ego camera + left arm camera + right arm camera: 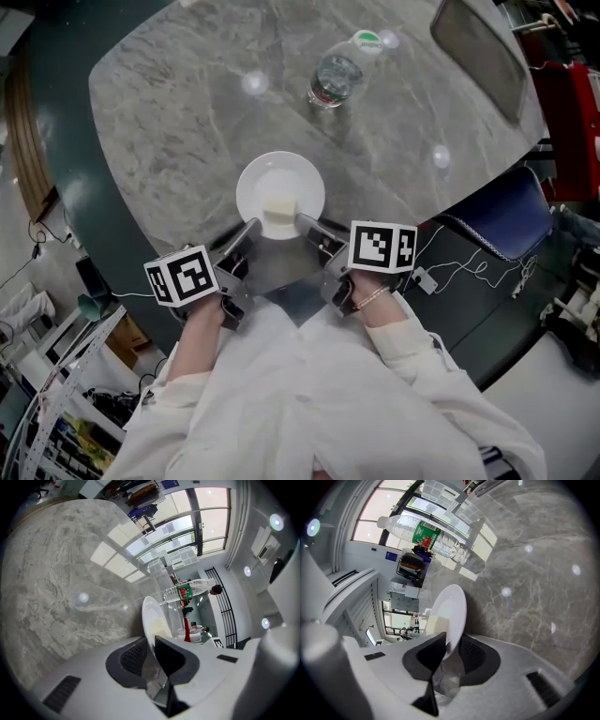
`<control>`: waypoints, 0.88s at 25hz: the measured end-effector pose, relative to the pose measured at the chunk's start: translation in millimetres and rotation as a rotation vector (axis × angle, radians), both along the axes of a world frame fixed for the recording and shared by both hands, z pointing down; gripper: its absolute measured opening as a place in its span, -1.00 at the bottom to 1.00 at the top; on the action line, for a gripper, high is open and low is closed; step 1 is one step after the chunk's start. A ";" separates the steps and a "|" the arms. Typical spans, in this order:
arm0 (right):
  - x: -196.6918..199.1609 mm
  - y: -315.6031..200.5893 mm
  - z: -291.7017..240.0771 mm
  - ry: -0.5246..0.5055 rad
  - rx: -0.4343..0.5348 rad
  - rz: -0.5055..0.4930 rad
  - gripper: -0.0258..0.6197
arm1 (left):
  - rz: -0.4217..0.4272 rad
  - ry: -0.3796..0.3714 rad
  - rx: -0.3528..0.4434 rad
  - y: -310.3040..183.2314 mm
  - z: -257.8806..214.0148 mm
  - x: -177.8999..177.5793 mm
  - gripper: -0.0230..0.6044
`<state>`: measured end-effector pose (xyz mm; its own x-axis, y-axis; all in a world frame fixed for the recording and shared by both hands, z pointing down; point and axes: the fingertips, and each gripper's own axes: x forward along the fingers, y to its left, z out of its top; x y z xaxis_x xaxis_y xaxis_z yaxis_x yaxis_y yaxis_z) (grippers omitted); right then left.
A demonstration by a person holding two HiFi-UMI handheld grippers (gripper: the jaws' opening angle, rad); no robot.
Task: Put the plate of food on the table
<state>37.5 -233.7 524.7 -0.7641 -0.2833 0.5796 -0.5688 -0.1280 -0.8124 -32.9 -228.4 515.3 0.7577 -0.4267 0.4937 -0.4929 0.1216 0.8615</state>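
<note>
A white plate [272, 183] with a pale block of food [279, 208] rests on the grey marble table [178, 112], close to its near edge. My left gripper [253, 226] is shut on the plate's near-left rim; in the left gripper view the rim [150, 613] sits tight between the pads. My right gripper [303, 222] is at the near-right rim. In the right gripper view the plate [453, 606] stands between the jaws with a small gap at the ribbed pad [472, 652], so the jaws no longer press on it.
A clear water bottle [339, 73] with a green cap stands on the table beyond the plate. A dark chair back [480, 54] is at the far right edge. A navy chair [506, 217] and white cables [469, 272] are at the right, with clutter at the lower left.
</note>
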 end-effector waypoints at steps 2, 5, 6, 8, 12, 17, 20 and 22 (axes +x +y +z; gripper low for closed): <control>-0.7 -3.8 1.7 0.010 0.005 -0.012 -0.78 | -0.005 -0.009 0.000 -3.3 2.6 -0.9 -0.78; -0.9 -9.5 3.9 0.038 0.009 -0.036 -0.78 | -0.010 -0.026 0.000 -8.2 6.0 -1.8 -0.78; -0.5 -10.7 3.6 0.049 0.011 -0.045 -0.78 | -0.010 -0.030 0.001 -9.0 6.0 -1.6 -0.77; 0.4 -10.8 0.1 0.065 0.020 -0.058 -0.77 | -0.011 -0.030 0.005 -8.5 3.0 -1.4 -0.77; 4.7 -16.3 1.6 0.088 0.021 -0.083 -0.73 | -0.005 -0.037 0.010 -17.5 4.5 1.2 -0.77; 4.0 -19.8 6.5 0.109 -0.009 -0.103 -0.73 | 0.001 -0.057 0.003 -27.4 11.1 0.2 -0.77; 6.4 -24.8 6.7 0.117 -0.003 -0.093 -0.73 | -0.015 -0.047 -0.003 -30.9 12.3 1.5 -0.77; 8.9 -32.3 7.3 0.126 0.003 -0.081 -0.73 | -0.034 -0.040 -0.004 -35.5 12.8 3.4 -0.77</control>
<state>46.4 -265.9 532.0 -0.7058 -0.2251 0.6717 -0.6748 -0.0751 -0.7342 -29.5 -263.9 528.1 0.7227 -0.4493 0.5252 -0.5225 0.1422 0.8407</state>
